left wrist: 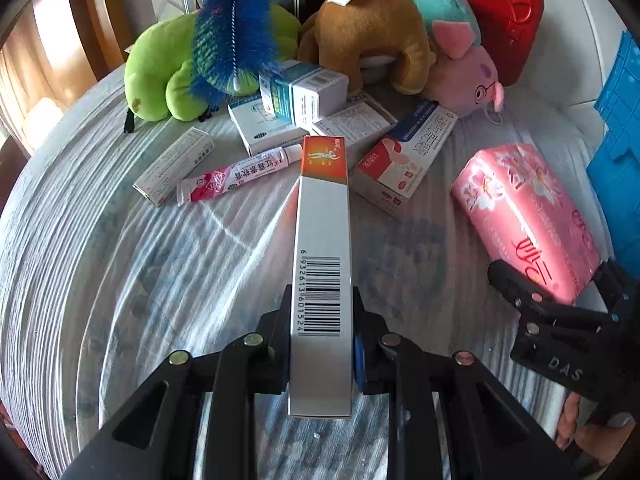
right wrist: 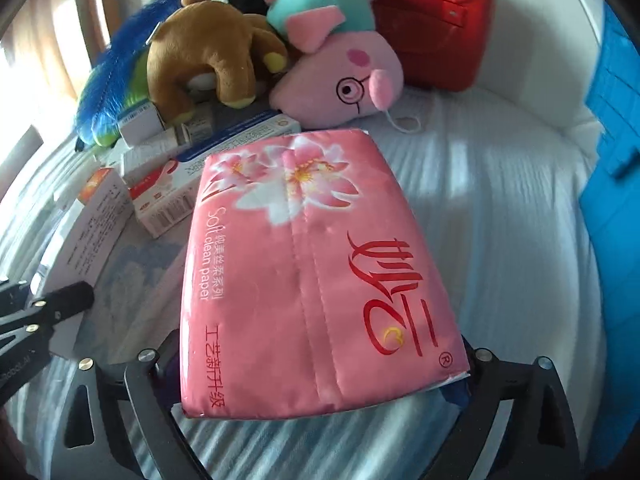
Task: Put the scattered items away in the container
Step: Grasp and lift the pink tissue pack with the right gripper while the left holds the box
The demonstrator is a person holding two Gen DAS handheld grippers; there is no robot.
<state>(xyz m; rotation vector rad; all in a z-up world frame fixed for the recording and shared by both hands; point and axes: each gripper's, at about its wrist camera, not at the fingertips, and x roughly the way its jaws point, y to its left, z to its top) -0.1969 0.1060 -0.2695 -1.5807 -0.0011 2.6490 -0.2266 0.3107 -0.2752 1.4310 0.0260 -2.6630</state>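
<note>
Left gripper (left wrist: 320,344) clamped a long box (left wrist: 322,240); right gripper (right wrist: 320,376) clamped the pink tissue pack (right wrist: 312,280), blue crate (right wrist: 616,240) just beside.

A barcode numbered 6 932613 601524 runs along the white-and-orange carton (left wrist: 322,280) at frame center. "Soft clean paper" and a ® mark appear on the pink tissue pack (right wrist: 312,280). "DAS" is embossed on the right gripper (left wrist: 560,292), lower right.
</note>
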